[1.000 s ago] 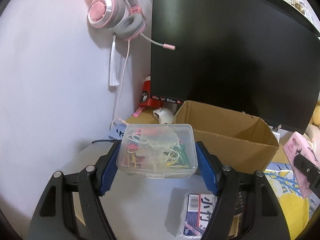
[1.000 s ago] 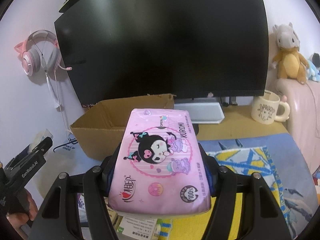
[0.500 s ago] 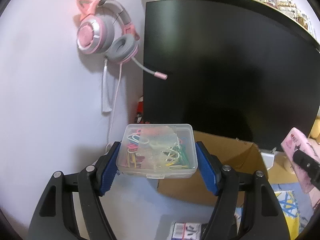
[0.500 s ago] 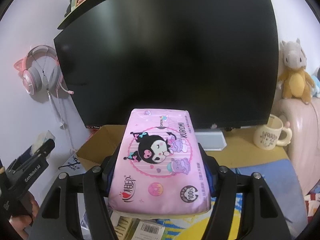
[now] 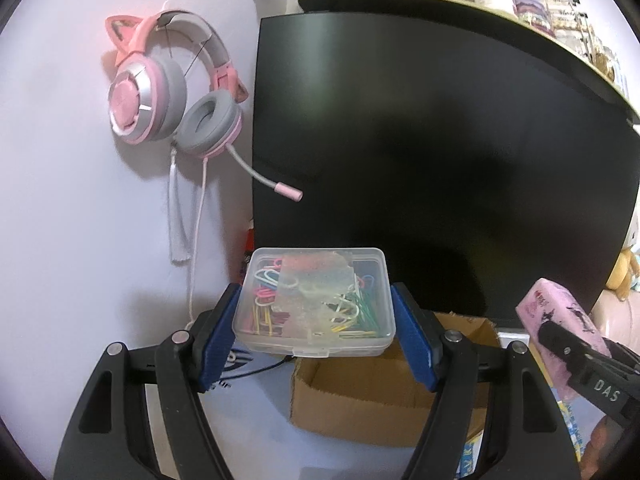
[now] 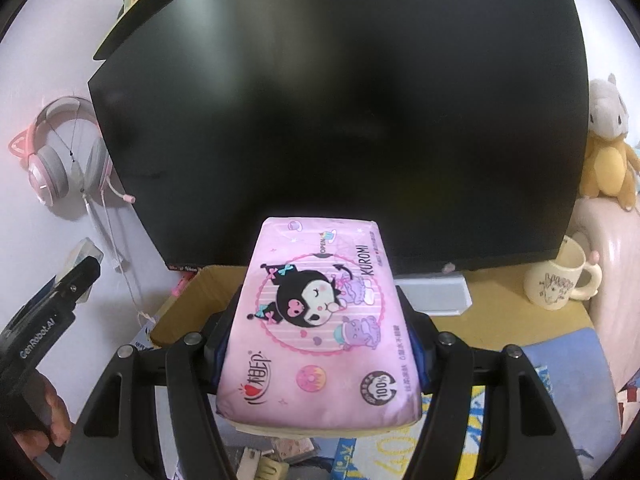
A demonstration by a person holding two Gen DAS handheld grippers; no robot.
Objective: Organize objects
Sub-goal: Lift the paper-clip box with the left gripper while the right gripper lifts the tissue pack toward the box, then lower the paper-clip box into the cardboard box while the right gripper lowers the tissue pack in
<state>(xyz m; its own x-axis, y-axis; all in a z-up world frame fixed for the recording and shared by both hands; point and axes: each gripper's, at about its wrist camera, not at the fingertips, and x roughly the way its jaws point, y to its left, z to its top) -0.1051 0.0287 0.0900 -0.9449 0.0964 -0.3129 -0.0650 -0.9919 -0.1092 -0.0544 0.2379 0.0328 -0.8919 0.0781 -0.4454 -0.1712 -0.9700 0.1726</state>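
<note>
Clear clip box (image 5: 314,304) clamped in left gripper (image 5: 314,334), pink tissue pack (image 6: 320,312) clamped in right gripper (image 6: 318,344); both aloft, cardboard box (image 5: 360,392) below and ahead. Nothing dropped in yet; both still to place.

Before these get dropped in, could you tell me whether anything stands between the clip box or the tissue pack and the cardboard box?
Nothing visible does. The clip box in the left hand-held gripper and the tissue pack in the right hand-held gripper both hang above the open cardboard box, with only air below them. The monitor stands behind it.
</note>
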